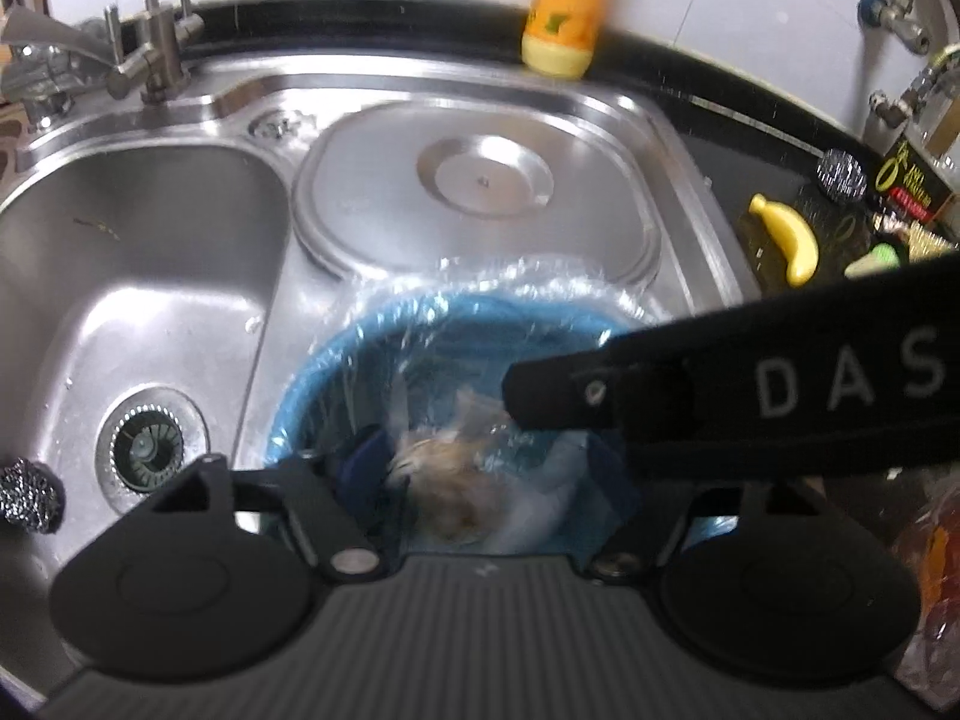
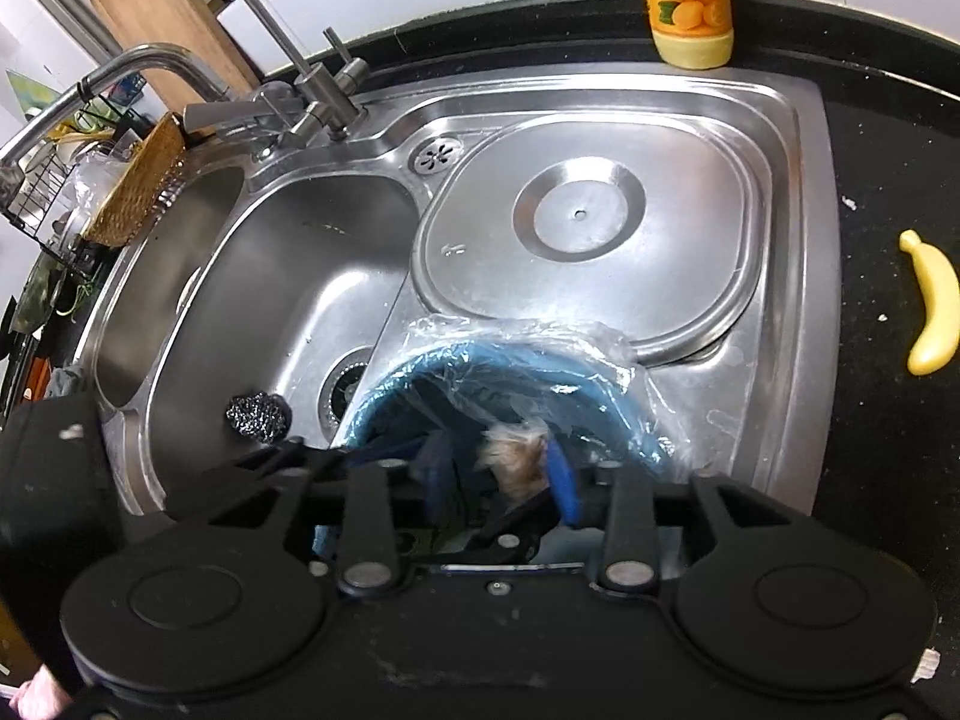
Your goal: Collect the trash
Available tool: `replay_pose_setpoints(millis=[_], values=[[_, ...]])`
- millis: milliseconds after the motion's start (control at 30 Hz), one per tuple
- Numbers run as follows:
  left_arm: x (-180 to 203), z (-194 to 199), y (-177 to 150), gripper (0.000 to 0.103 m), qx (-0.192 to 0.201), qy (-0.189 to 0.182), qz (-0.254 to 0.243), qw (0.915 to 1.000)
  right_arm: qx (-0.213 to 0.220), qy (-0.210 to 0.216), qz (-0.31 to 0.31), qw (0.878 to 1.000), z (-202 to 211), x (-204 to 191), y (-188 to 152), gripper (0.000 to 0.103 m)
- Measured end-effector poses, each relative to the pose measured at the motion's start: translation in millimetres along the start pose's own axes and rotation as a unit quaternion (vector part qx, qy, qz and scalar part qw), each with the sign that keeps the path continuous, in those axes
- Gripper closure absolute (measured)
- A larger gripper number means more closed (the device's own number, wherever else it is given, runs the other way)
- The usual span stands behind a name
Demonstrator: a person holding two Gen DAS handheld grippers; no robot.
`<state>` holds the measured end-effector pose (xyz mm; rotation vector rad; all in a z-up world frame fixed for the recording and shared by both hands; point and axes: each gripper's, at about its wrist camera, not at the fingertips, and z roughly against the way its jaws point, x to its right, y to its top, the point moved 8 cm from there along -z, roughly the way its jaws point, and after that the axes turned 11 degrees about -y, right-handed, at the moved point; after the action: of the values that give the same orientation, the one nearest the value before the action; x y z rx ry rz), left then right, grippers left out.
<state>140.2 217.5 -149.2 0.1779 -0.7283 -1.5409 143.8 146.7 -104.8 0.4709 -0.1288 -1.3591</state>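
Observation:
A blue bin (image 1: pixel 336 360) lined with a clear plastic bag (image 1: pixel 522 279) sits on the steel sink's drainboard; it also shows in the right wrist view (image 2: pixel 606 387). A crumpled clear wrapper with brownish scraps (image 1: pixel 444 468) is over the bin's mouth, between my left gripper's (image 1: pixel 474 474) blue fingers (image 1: pixel 360 468), which are closed on it. In the right wrist view the same wrapper (image 2: pixel 516 456) lies between my right gripper's (image 2: pixel 498 468) blue pads (image 2: pixel 561 480). The right gripper's black body (image 1: pixel 750 396) crosses the left view.
A steel sink basin (image 1: pixel 120 276) with a drain lies left, a steel scourer (image 2: pixel 258 417) in it. A round steel lid (image 2: pixel 588 213) sits behind the bin. An orange detergent bottle (image 2: pixel 690 6), taps (image 1: pixel 150 48), a toy banana (image 2: pixel 933 306) and packets (image 1: pixel 900 192) stand around.

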Motion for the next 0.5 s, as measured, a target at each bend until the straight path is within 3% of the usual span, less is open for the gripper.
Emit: replay_pose_setpoints(millis=[33, 167, 300, 500], values=[[1.2, 2.7, 1.7, 0.022, 0.005, 0.001, 0.0, 1.0, 0.002, 0.001, -0.001, 1.0, 1.8, 0.2, 0.2, 0.056], [7.3, 12.5, 6.8, 0.012, 0.02, 0.003, 0.0, 0.9998, 0.018, -0.004, 0.002, 1.0, 14.8, 2.2, 2.3, 0.023], [21.2, 23.4, 11.2, 0.003, 0.034, 0.004, -0.011, 0.9994, 0.037, -0.003, 0.001, 0.999, 31.2, 7.1, 4.0, 0.016], [52.6, 33.8, 15.1, 0.001, 0.043, -0.005, -0.031, 0.9986, 0.056, -0.004, -0.023, 0.998, 54.5, 29.1, 1.0, 0.013]])
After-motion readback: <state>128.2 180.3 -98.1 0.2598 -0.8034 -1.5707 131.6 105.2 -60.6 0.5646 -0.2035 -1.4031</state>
